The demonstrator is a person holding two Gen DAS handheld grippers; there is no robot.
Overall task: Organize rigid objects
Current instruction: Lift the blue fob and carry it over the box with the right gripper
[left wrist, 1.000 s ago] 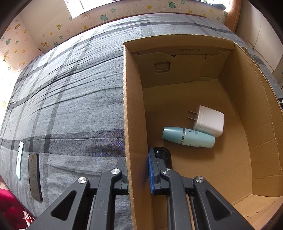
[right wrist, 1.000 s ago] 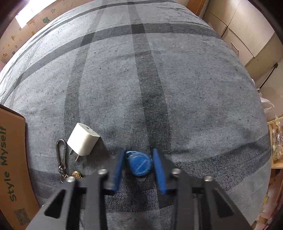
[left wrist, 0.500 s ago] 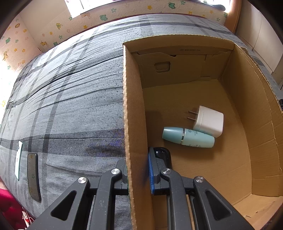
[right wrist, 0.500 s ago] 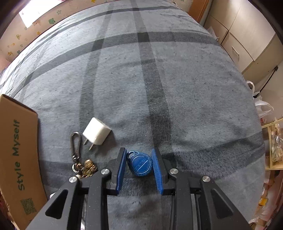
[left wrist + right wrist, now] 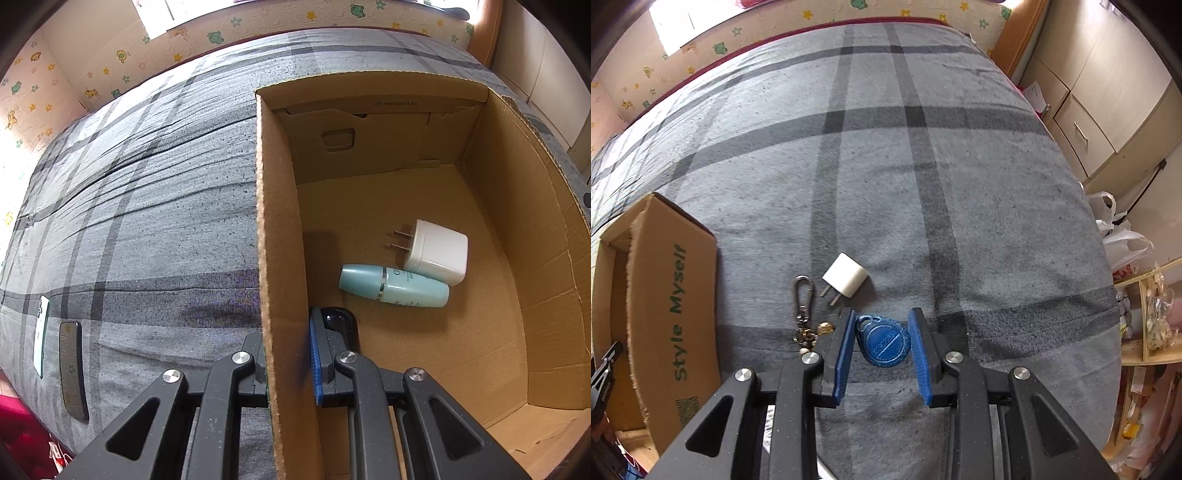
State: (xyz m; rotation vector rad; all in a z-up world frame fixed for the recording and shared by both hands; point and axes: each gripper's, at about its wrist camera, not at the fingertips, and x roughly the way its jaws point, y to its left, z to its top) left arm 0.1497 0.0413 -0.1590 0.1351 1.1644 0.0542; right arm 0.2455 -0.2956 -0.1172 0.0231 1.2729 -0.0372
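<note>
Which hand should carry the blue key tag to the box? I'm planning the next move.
Right. Its tongs already straddle the blue key tag. The left tongs are clamped on the box wall, steadying it.

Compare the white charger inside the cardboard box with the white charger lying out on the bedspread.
The charger in the box rests on the cardboard floor, touching the teal bottle; the charger on the bedspread lies on grey plaid fabric, apart from the keychain clip beside it. The boxed one's prongs point left, toward the box's left wall; the other's point down-left, toward the right gripper. Both are white cube plugs with two metal prongs.
</note>
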